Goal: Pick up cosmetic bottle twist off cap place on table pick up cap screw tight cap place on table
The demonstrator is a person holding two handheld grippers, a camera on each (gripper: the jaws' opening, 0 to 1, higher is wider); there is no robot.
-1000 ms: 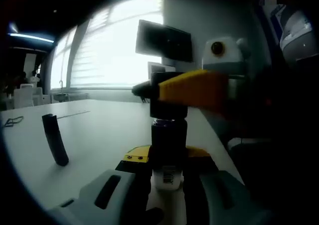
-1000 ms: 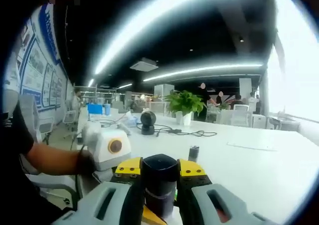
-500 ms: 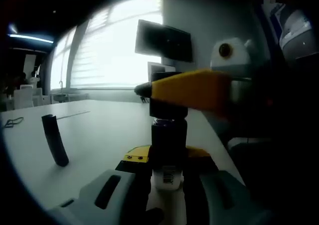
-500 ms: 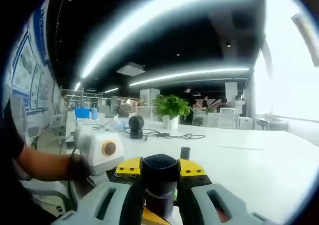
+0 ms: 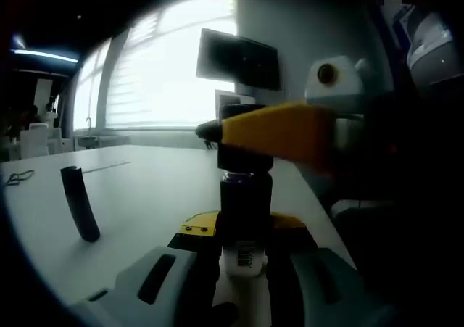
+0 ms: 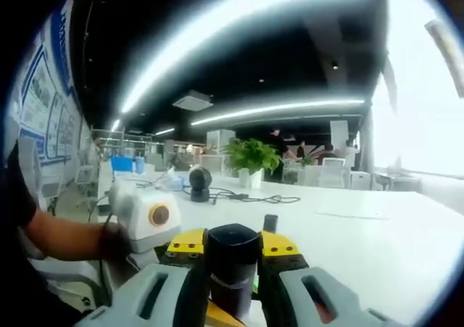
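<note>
A dark cosmetic bottle point(image 5: 245, 214) with a white barcode label stands upright between the jaws of my left gripper point(image 5: 243, 234), which is shut on its lower body. Its black cap point(image 5: 246, 165) sits on top. My right gripper point(image 5: 246, 133) reaches in from the right, its yellow jaw across the cap. In the right gripper view, my right gripper point(image 6: 232, 263) is shut on the black cap point(image 6: 232, 249), with the bottle point(image 6: 230, 296) just below it. A hand point(image 6: 110, 241) at the left holds the left gripper's body.
A white table point(image 5: 138, 196) stretches out below, with a dark curved strip point(image 5: 80, 202) standing at the left. A small dark cylinder point(image 6: 270, 222), a black round device point(image 6: 199, 179) with cables and a potted plant point(image 6: 254, 156) sit further off.
The right gripper turned a little around the cap between one second and half a second ago, and has barely moved since. The left gripper and bottle stayed still.
</note>
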